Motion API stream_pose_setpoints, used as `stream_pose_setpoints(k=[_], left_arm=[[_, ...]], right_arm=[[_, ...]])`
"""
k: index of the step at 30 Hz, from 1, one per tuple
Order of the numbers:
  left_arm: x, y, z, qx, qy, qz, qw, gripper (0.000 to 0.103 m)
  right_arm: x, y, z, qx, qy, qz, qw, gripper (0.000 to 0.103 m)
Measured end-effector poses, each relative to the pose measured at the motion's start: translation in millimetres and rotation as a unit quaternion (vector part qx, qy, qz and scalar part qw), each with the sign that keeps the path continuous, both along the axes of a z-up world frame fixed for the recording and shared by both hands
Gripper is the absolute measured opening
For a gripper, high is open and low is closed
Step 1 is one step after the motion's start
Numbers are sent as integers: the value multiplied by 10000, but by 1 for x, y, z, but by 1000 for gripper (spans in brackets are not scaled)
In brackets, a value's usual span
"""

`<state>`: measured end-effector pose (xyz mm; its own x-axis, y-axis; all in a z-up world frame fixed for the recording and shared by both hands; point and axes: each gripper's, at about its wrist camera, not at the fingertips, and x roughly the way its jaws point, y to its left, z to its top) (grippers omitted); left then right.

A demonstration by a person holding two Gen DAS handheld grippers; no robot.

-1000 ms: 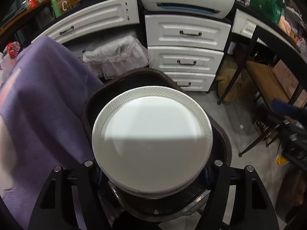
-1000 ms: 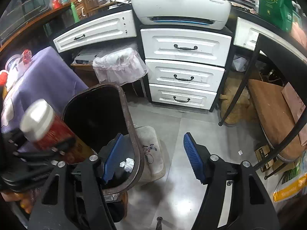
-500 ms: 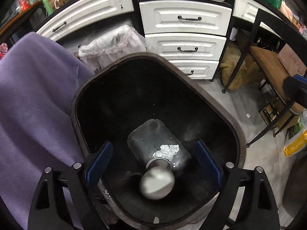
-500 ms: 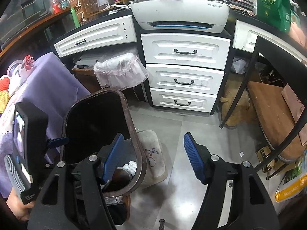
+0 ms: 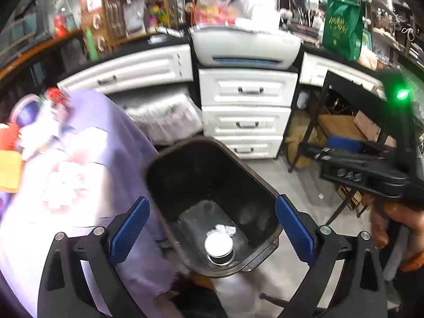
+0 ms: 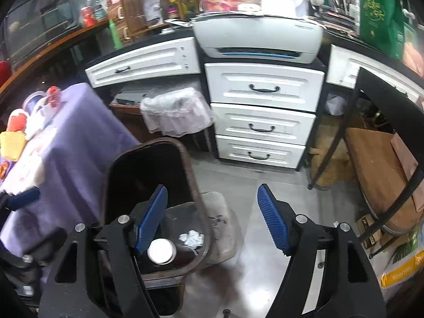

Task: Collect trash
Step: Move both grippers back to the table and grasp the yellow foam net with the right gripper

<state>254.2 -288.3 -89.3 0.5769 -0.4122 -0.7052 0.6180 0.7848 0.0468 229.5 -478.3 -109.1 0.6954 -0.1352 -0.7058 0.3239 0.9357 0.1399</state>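
Observation:
A dark trash bin (image 5: 185, 180) stands on the floor beside a purple-covered table (image 5: 119, 137). At its bottom lie a can with a white lid (image 5: 219, 244) and a crumpled white paper (image 5: 225, 229). My left gripper (image 5: 212, 230) is open and empty, above the bin. My right gripper (image 6: 212, 220) is open and empty, over the bin's right rim (image 6: 196, 185); the can (image 6: 161, 251) and the paper (image 6: 192, 238) show below it. The right gripper's body (image 5: 371, 169) appears at the right of the left wrist view.
White drawers (image 6: 262, 116) and a printer (image 6: 257, 39) stand behind the bin. A plastic-lined basket (image 6: 175, 112) sits left of the drawers. Red and yellow items (image 6: 13, 132) lie on the table. A floor mat (image 6: 222, 225) and a black-framed wooden bench (image 6: 379, 172) are to the right.
The can left my left gripper and dropped into the bin. My left gripper then rose and drew back from the bin. My right gripper stayed open and shifted only slightly.

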Motion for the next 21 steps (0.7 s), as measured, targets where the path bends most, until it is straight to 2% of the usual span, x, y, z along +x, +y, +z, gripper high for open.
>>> stream_pose_setpoints(k=[5,12,16,21], left_arm=[[-8,38,25,-152,-248,196,9994,97],[-7,100,43,-37,-448,793,9958,97],[-1,145,54,-1,-522,1261,9906,97],[4,207,64,134,-664,1891,9796,97]], right_arm=[[7,37,16,-38,-121,547,9984,72],[22,107,46,20,-308,1532,9877,72],[31,155,62,-11,-400,2105,9768,72],[46,206,76,-21,-464,2666,9627,72]])
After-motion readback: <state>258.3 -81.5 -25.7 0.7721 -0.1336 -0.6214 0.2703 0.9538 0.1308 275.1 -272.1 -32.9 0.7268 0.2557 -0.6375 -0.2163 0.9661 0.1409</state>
